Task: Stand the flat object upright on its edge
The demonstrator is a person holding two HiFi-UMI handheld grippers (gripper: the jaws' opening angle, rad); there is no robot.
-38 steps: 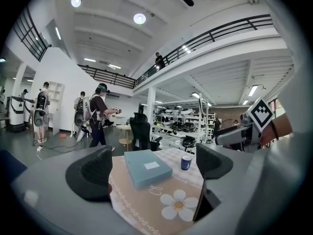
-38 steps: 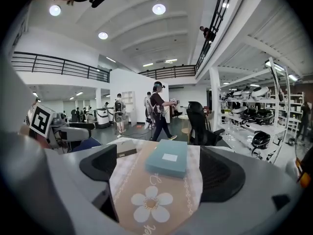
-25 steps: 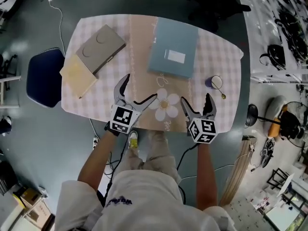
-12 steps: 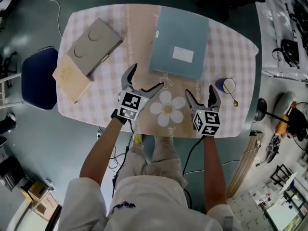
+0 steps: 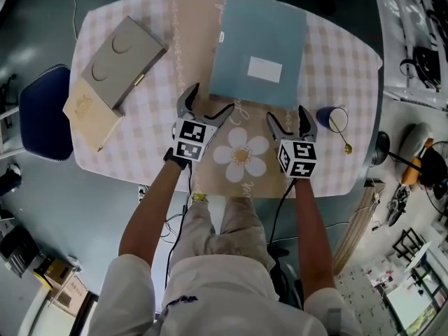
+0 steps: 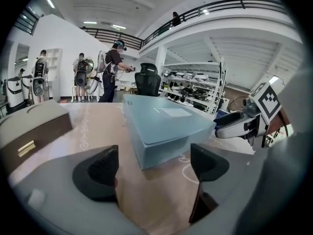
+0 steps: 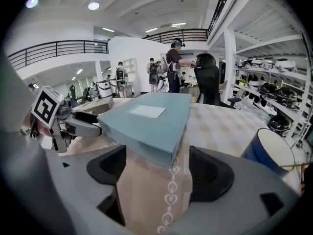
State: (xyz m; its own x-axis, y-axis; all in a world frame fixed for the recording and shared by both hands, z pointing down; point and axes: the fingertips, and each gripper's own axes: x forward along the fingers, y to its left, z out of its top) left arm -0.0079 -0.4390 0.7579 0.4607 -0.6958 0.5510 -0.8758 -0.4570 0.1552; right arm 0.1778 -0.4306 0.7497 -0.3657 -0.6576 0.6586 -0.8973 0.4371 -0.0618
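At the far left a blue chair [image 5: 43, 110] is standing just beside the table [image 5: 136, 145], which is wearing a checked cloth. On the left part of the table a grey box [image 5: 122, 58] is lying flat. A beige board [image 5: 87, 114] is lying against its near side; whether the two are overlapping, I cannot tell.

Next, the left gripper [image 5: 210, 101] is hanging low over the cloth, near the left near corner of the blue box [image 5: 259, 47]. Its jaws are standing apart and have just been closing a little. In the left gripper view, only bare cloth is showing between the jaws of the left gripper [image 6: 151, 165], and the blue box [image 6: 161, 126] is lying just ahead of them, not touching.

The blue box is lying flat in the middle of the table's far half, with a white label [image 5: 264, 69] facing up.

A printed flower [image 5: 241, 156] is showing on the cloth between the two grippers.

The right gripper [image 5: 285, 114] is hanging near the right near corner of the blue box. Its jaws are also standing apart and have just been closing somewhat. In the right gripper view, the right gripper [image 7: 159, 173] is holding nothing, and the corner of the blue box [image 7: 146, 121] is sitting just in front of the gap.

At the right, a blue cup [image 5: 329, 117] is standing near the right gripper, apart from it.
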